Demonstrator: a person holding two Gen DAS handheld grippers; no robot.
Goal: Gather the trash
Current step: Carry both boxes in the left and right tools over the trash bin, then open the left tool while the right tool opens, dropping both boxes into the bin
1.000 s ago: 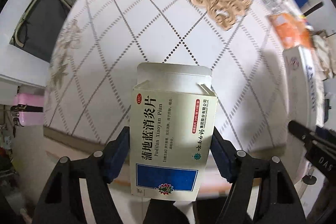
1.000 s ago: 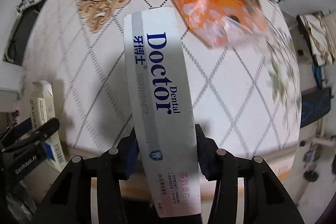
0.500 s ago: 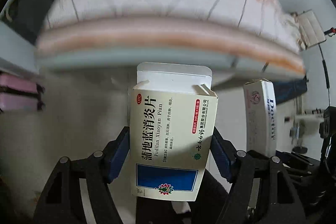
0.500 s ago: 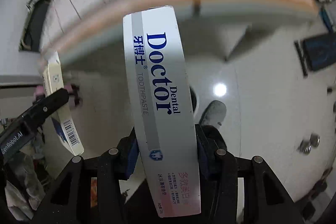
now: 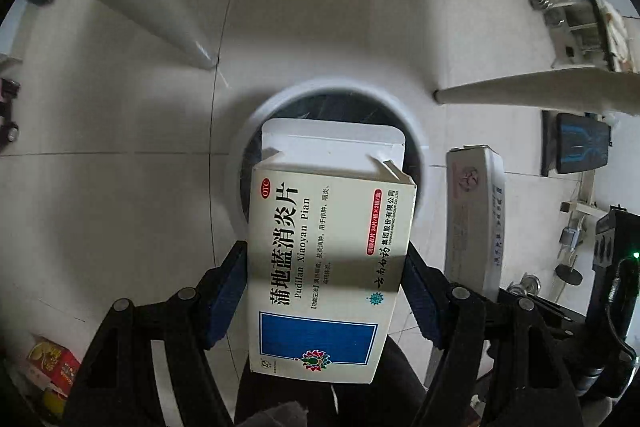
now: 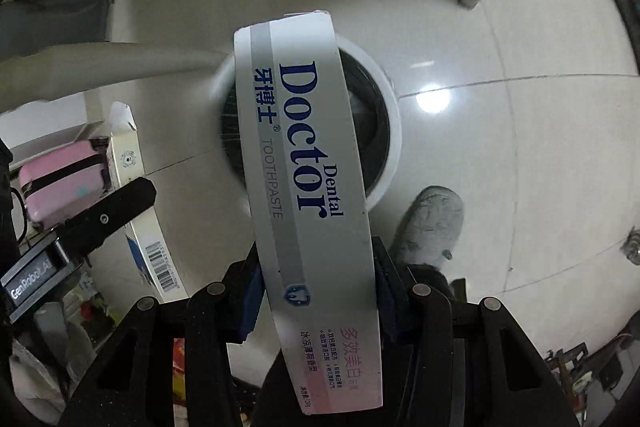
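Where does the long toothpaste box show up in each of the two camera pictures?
Left wrist view: the toothpaste box stands at the right edge, seen side-on, beside the medicine box.
Right wrist view: the same box fills the centre, clamped between the right gripper fingers, its "Doctor" print facing the camera.
Shared landmark: the white-rimmed round bin on the floor, behind the boxes in both.

light: dim, grey indoor | glare: lamp reflection on floor tiles (image 6: 434,101) | edges: fisheye-bent, black vignette corners
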